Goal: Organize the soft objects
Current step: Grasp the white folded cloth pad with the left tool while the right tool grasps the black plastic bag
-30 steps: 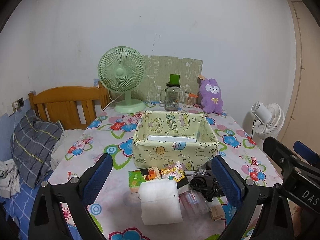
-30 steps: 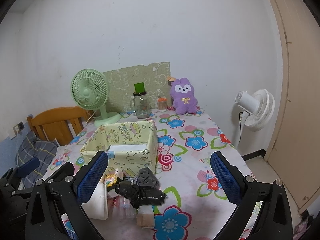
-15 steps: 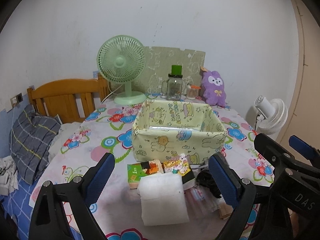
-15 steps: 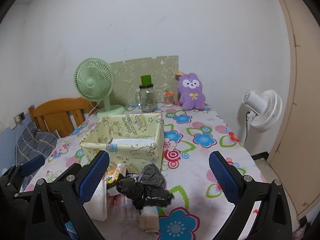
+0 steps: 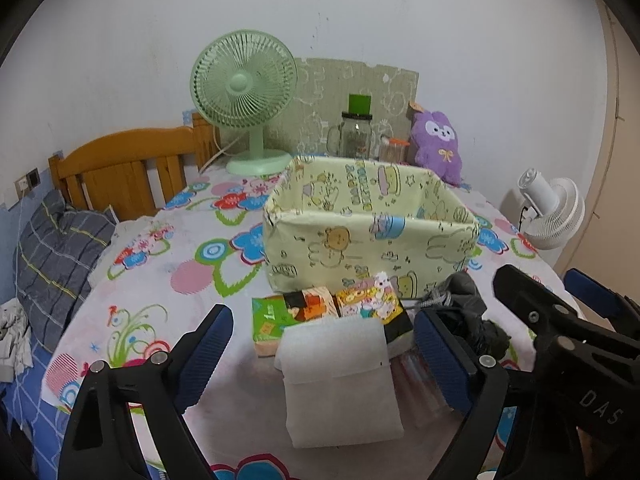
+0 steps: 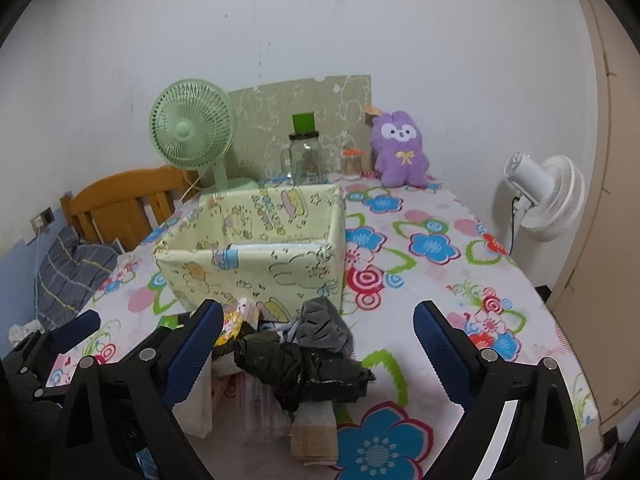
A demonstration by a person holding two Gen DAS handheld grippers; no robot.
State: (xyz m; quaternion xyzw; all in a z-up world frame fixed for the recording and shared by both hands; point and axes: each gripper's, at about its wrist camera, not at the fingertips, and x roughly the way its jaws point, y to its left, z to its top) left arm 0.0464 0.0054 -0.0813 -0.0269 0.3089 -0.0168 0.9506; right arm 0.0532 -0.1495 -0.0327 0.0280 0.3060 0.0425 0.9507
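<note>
Two fans — a green one (image 5: 245, 92) on the table and a white one (image 5: 554, 210) beside it. One box (image 5: 368, 232), open-topped. One jar (image 5: 355, 136) with a green lid, and one small orange-capped jar (image 5: 394, 150) next to it. One purple plush (image 5: 437, 146). In front of the box: two printed tissue packs — a green-orange one (image 5: 290, 312) and a yellow one (image 5: 370, 306) — one white foam pouch (image 5: 340, 380), one black bag (image 6: 308, 364), crumpled. Two grippers: left (image 5: 320, 360), right (image 6: 318, 356).
</note>
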